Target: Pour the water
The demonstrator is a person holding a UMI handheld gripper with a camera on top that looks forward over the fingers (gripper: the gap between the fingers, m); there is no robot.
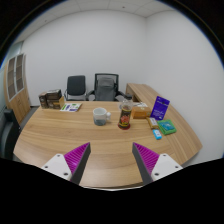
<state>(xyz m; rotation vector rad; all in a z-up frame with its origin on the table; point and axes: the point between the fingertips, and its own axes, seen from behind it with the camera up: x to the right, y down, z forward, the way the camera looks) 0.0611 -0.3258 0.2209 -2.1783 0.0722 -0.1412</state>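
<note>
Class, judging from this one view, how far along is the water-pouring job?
Nothing looks done yet. The gripper is open and empty, well short of the tall jar and the small cup standing apart on the wooden table. Left: approach, grasp a vessel, pour into the other.

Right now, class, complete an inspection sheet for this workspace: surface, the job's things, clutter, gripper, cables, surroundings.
Surface: wooden table, curved front edge.
Job's things: clear cup and jar with dark contents, side by side, well beyond the fingers.
Clutter: purple box, teal item, papers, brown box.
Gripper: gripper open, holding nothing, pads facing each other.
Cables: nothing seen.
Surroundings: two office chairs behind the table, a cabinet, white walls.
</note>
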